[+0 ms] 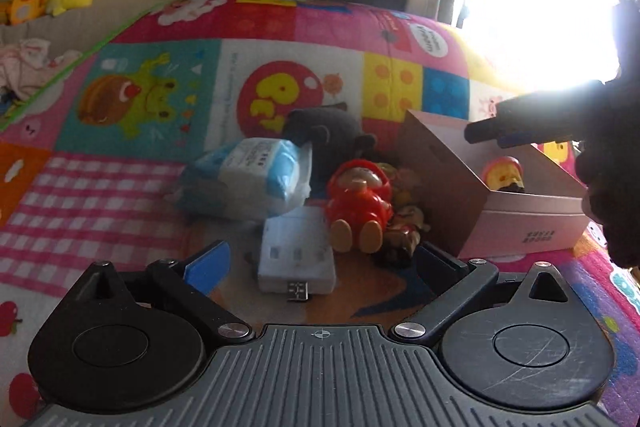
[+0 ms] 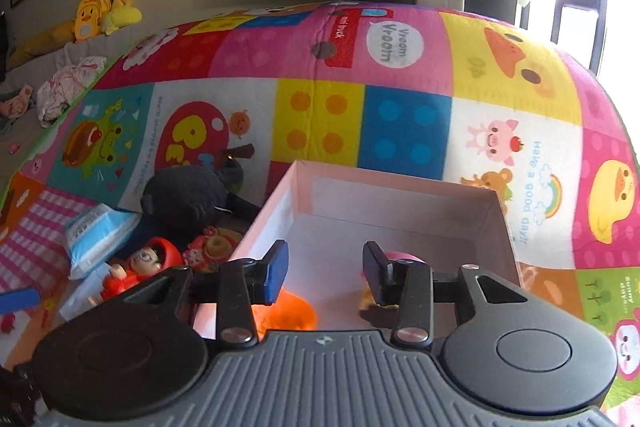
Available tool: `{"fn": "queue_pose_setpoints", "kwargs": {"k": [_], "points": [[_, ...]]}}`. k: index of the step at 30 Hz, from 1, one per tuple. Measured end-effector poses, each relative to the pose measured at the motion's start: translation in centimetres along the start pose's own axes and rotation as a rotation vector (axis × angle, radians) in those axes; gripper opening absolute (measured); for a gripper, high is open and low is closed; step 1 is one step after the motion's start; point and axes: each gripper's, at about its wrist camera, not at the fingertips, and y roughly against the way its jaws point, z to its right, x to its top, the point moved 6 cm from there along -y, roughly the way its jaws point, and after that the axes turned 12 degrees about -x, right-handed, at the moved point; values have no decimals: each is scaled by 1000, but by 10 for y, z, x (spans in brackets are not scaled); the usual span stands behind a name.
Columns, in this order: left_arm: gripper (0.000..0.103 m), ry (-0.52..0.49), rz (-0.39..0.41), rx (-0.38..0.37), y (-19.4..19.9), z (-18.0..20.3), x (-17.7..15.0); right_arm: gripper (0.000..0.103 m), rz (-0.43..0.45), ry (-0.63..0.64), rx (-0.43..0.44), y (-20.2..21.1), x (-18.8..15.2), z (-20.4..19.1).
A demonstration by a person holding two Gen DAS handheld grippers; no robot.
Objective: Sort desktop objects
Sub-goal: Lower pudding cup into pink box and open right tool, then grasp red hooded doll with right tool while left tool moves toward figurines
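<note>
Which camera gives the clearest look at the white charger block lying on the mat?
The left wrist view: the white charger block lies whole and centred between the open fingers of the left gripper, plug end facing the camera. The right wrist view catches only a pale sliver of it at its left edge, behind the red doll.

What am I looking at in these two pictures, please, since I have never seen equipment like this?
Each picture comes from a camera mounted on a hand-held gripper, looking forward along its jaws; a person carries one in each hand.

The left gripper hangs open over a small white box on the colourful play mat, near a red doll, a blue-white tissue pack and a dark plush toy.

The right gripper is over the pink cardboard box, jaws apart and empty. An orange object lies inside.
</note>
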Motion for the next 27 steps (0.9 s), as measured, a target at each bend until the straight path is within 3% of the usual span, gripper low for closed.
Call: {"fn": "queue_pose_setpoints", "kwargs": {"k": [2,8,11,15,18,22,25,27], "points": [[102,3,-1,9,2,-5,-1,56,-50,-49,26,-15,5,-12],[103,6,19,24,13,-17,-3,56,-128,-28,97,-46,4,-59],[103,31,17,21,15,-22,-5,60,-112,25,72,-44,1,-78],[103,38,8,19,13,-22,-7,59,-82,118,168,-29,-7,-89],[103,25,8,36,12,-21,-8,59,36,174,132,1,-10,-87],[103,36,43,169,15,-34,-6,59,237,350,91,52,-27,-100],[103,121,92,323,25,-60,-3,56,270,458,125,69,-49,-121],[103,205,134,362,34,-76,-3,56,257,491,128,68,-62,-138]]}}
